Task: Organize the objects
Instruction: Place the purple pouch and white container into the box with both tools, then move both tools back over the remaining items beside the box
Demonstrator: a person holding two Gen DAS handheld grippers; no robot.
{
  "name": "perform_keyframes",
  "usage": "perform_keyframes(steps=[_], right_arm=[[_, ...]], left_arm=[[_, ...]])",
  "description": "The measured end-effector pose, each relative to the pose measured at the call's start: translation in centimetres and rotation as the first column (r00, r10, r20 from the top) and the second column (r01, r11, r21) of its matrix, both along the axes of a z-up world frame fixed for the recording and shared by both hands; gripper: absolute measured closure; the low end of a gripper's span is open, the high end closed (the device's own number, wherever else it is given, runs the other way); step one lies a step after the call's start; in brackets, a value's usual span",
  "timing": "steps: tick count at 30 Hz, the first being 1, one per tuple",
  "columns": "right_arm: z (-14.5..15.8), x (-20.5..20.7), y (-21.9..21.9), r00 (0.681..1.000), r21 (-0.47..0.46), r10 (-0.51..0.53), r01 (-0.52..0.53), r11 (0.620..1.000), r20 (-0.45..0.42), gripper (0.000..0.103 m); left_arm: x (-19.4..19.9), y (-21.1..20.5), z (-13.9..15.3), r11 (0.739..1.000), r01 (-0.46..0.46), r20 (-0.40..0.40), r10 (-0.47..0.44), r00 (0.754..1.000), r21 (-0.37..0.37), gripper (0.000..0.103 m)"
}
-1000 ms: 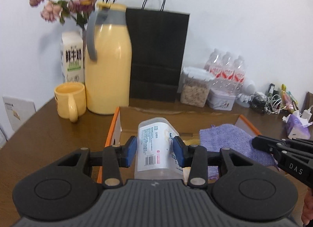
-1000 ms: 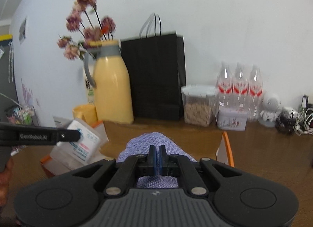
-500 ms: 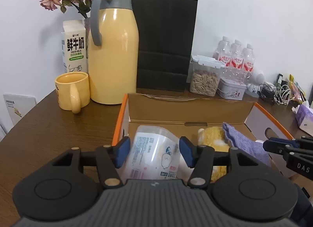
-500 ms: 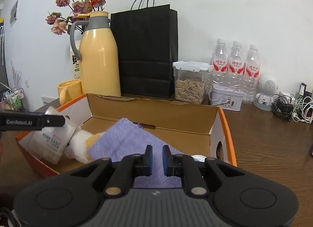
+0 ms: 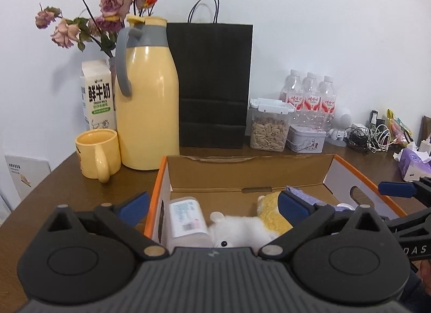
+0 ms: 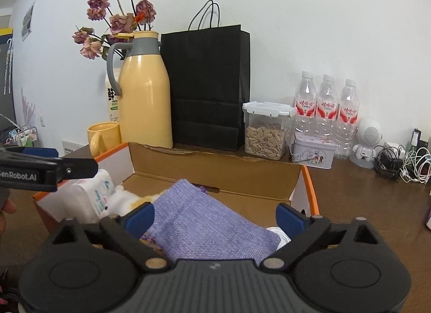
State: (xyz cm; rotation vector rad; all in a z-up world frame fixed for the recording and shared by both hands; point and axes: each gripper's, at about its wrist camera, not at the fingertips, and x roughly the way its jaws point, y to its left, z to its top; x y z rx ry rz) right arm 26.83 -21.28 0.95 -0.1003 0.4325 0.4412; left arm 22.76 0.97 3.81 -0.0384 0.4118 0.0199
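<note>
Cardboard box (image 5: 269, 173) packed with goods, both tongs spread wide and empty above its near edge.

Nearest, between the tips of the left tongs (image 5: 212, 206), lie a wipes pack (image 5: 186, 221) and a plush toy (image 5: 242, 229); the purple cloth (image 6: 207, 221) lies between the tips of the right tongs (image 6: 215, 214), all inside the box. Beyond it on the tabletop (image 5: 54, 194) stand a yellow mug (image 5: 97, 152), a thermos (image 5: 148, 97) and a black bag (image 5: 215, 84). One risk, in my judgement: the two tongs hover close together, so a careless sweep could knock them together or catch the box's orange rim and drag it into the mug.
</note>
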Motion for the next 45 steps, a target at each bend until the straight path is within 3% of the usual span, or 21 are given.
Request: perform_keyframes(steps=[12, 18, 32, 45], right_arm=[[3.8, -6.6, -1.6, 0.997, -0.022, -0.027, 0.029, 0.999, 0.068, 0.0], [3.8, -10.7, -2.9, 0.997, -0.032, -0.045, 0.047, 0.998, 0.069, 0.0], [0.3, -17.4, -5.6, 0.996, -0.065, -0.088, 0.087, 0.994, -0.023, 0.0], [-2.0, -19.2, -5.9, 0.992, -0.071, -0.087, 0.08, 0.994, -0.094, 0.0]], left_arm=[[-6.2, -0.5, 3.8, 1.0, -0.015, 0.037, 0.015, 0.999, 0.02, 0.0], [-9.7, -0.6, 4.2, 0.999, -0.021, 0.017, 0.021, 1.0, 0.03, 0.0], [-15.2, -0.2, 1.0, 1.0, -0.015, -0.091, 0.017, 0.996, 0.025, 0.0], [-17.6, -0.3, -2.6, 1.0, -0.009, -0.217, 0.011, 0.976, 0.007, 0.0]])
